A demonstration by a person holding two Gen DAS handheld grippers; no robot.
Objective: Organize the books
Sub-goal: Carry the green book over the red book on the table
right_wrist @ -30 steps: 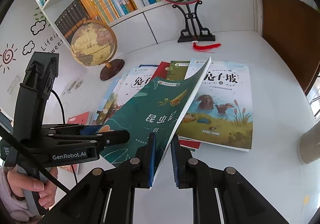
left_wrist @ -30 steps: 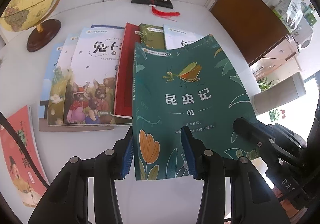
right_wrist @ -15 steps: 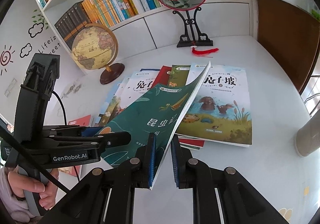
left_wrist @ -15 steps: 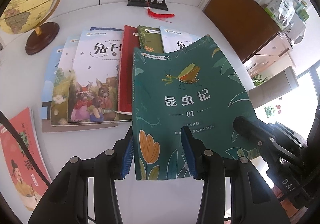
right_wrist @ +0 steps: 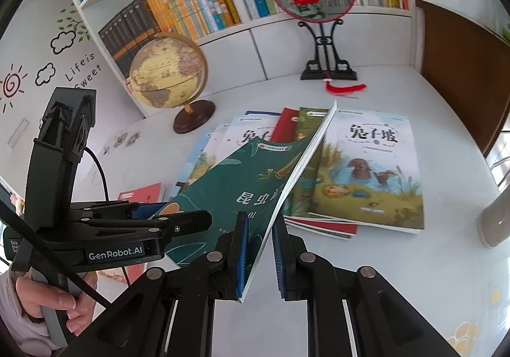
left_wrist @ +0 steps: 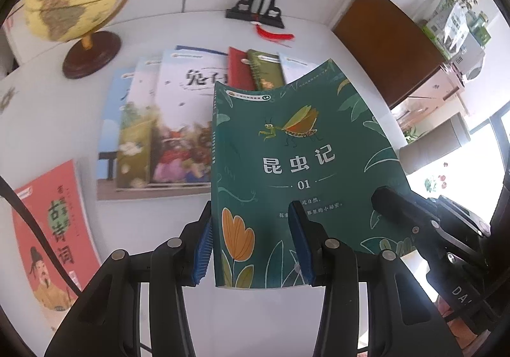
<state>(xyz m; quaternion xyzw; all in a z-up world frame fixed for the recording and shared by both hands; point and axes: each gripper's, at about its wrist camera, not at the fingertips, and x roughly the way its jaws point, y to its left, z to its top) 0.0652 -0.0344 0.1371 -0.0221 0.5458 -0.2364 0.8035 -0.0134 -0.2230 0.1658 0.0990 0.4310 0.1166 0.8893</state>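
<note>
Nearest, the right gripper [right_wrist: 258,256] is clamped on the near edge of the green book [right_wrist: 236,188], which stands tilted on that edge between the blue pads; the left gripper [left_wrist: 251,245] shows its pads on either side of the same book's near left corner, though whether they pinch it or only flank it I cannot tell, so its grip stays uncertain. The book hangs clear of the white table [left_wrist: 47,121], off the pile. At about ten o'clock of it in the left wrist view a fan of picture books [left_wrist: 178,124] lies overlapped and uneven; at eight o'clock a red book [left_wrist: 54,229] lies apart; a rabbit-cover book [right_wrist: 369,172] tops the spread at two o'clock in the right wrist view. Farther back stand the globe [right_wrist: 167,70] and the bookshelf [right_wrist: 191,6]. By my reading, one book is lifted and none is squared yet; most of the sorting remains.
</note>
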